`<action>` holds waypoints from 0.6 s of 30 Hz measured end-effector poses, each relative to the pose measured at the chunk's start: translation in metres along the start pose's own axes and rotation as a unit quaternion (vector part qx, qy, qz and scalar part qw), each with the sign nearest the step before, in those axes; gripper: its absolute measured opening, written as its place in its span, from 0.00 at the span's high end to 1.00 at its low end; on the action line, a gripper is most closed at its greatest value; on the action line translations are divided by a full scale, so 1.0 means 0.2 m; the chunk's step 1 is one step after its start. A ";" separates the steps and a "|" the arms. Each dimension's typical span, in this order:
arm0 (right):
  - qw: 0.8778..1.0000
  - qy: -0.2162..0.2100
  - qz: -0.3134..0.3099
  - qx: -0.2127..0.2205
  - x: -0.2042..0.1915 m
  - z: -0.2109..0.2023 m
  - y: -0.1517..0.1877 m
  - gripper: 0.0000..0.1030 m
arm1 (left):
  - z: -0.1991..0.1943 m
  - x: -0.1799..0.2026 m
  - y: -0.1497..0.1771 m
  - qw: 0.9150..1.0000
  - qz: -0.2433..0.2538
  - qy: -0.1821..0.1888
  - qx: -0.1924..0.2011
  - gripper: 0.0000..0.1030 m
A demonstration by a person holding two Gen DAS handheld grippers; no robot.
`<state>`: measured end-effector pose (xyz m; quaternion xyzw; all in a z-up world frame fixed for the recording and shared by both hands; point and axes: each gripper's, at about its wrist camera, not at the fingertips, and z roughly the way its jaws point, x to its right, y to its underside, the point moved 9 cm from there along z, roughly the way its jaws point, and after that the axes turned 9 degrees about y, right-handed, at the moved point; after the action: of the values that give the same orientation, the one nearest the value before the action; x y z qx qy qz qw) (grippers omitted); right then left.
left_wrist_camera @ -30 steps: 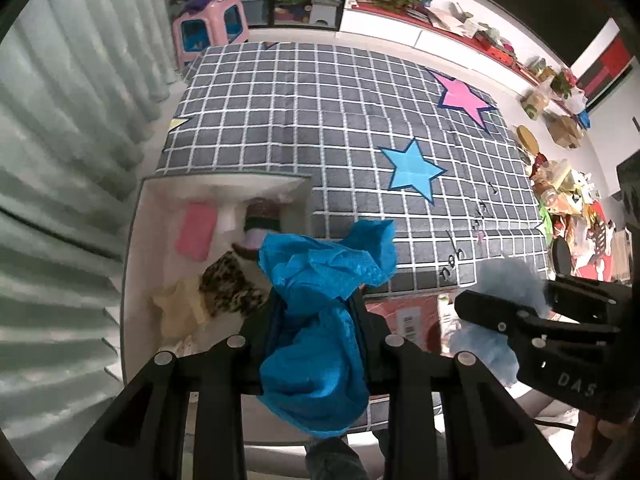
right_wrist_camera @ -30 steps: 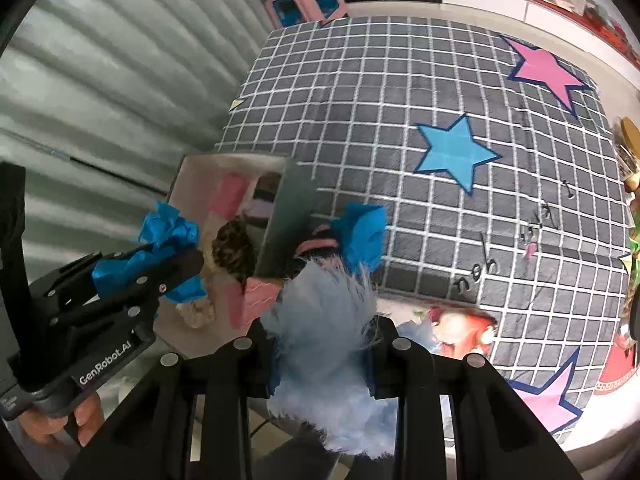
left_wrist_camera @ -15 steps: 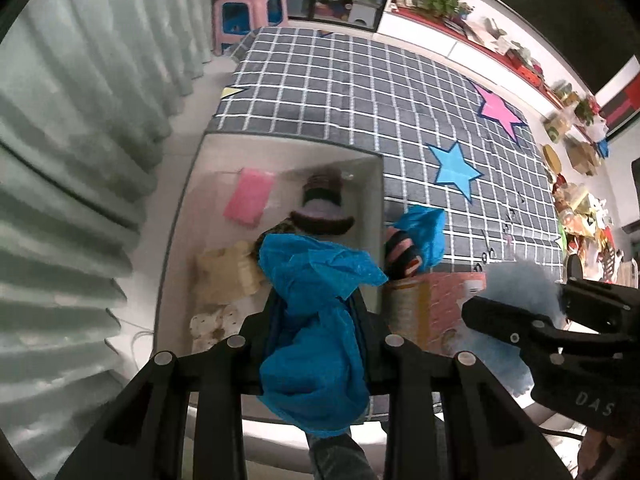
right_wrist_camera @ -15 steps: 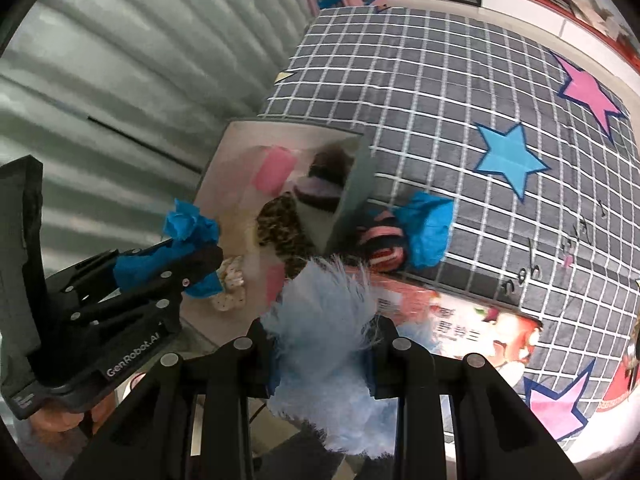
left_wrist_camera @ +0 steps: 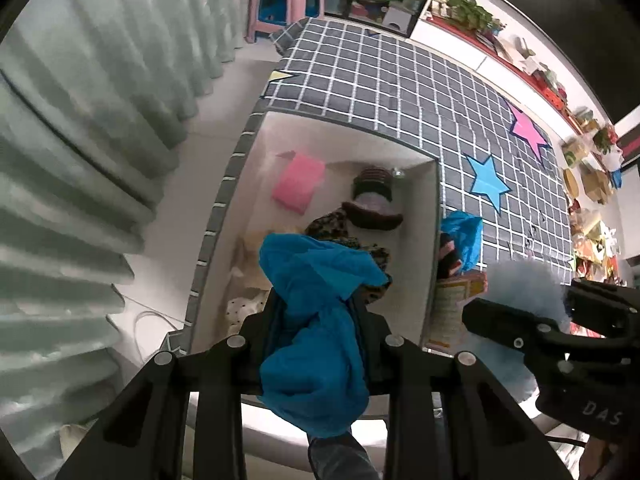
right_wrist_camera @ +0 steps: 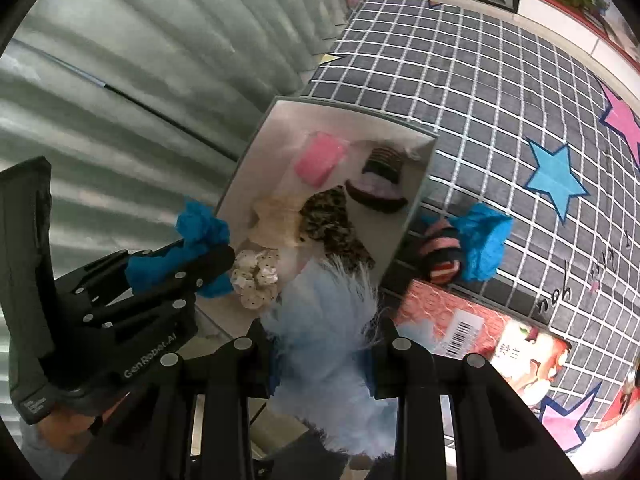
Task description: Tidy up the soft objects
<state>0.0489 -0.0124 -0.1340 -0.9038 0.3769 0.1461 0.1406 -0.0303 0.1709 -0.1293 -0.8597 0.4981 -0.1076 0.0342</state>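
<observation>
My left gripper (left_wrist_camera: 316, 312) is shut on a crumpled blue cloth (left_wrist_camera: 316, 316) and points straight down over the grey storage box (left_wrist_camera: 434, 240). The same left gripper (right_wrist_camera: 208, 264) with its blue cloth (right_wrist_camera: 200, 232) shows at the left of the right wrist view. My right gripper (right_wrist_camera: 326, 332) is shut on a fluffy light-blue piece (right_wrist_camera: 328, 320), held just right of the box; it appears as the right gripper (left_wrist_camera: 480, 316) with pale fluff (left_wrist_camera: 520, 284) in the left wrist view. Inside the box lie a pink pad (left_wrist_camera: 298, 184), a leopard-print item (left_wrist_camera: 332, 228), a striped knit piece (left_wrist_camera: 370, 188) and cream pieces (right_wrist_camera: 276, 220).
On the checked star rug (left_wrist_camera: 400, 92) beside the box lie another blue cloth (right_wrist_camera: 484, 240), a striped roll (right_wrist_camera: 440, 252) and a printed packet (right_wrist_camera: 472, 328). Pale curtains (left_wrist_camera: 80, 120) hang at the left. A pink stool (left_wrist_camera: 286, 4) and cluttered shelves (left_wrist_camera: 560, 92) stand at the far side.
Both grippers have travelled left toward the box with their loads. The left one now hangs over the box's inside, and the right one has come up to the box's right wall.
</observation>
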 end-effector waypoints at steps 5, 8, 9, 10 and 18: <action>1.000 -0.004 -0.014 -0.009 -0.06 0.03 -0.03 0.69 | 0.00 -0.05 0.00 1.000 -0.015 -0.002 0.000 0.68; 1.000 -0.007 -0.020 -0.013 -0.09 0.06 -0.05 0.69 | 0.01 -0.07 0.00 1.000 -0.020 -0.006 -0.001 0.68; 1.000 -0.007 -0.021 -0.013 -0.09 0.06 -0.05 0.69 | 0.01 -0.08 0.00 1.000 -0.021 -0.007 -0.001 0.68; 1.000 -0.007 -0.024 -0.014 -0.10 0.06 -0.05 0.69 | 0.02 -0.08 0.00 1.000 -0.023 -0.008 -0.001 0.68; 0.999 -0.012 -0.033 -0.020 -0.13 0.09 -0.07 0.69 | 0.04 -0.10 0.01 1.000 -0.028 -0.013 -0.006 0.68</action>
<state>0.0392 0.0204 -0.1391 -0.9165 0.3420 0.1599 0.1321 -0.0393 0.1872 -0.1407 -0.8748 0.4741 -0.0945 0.0326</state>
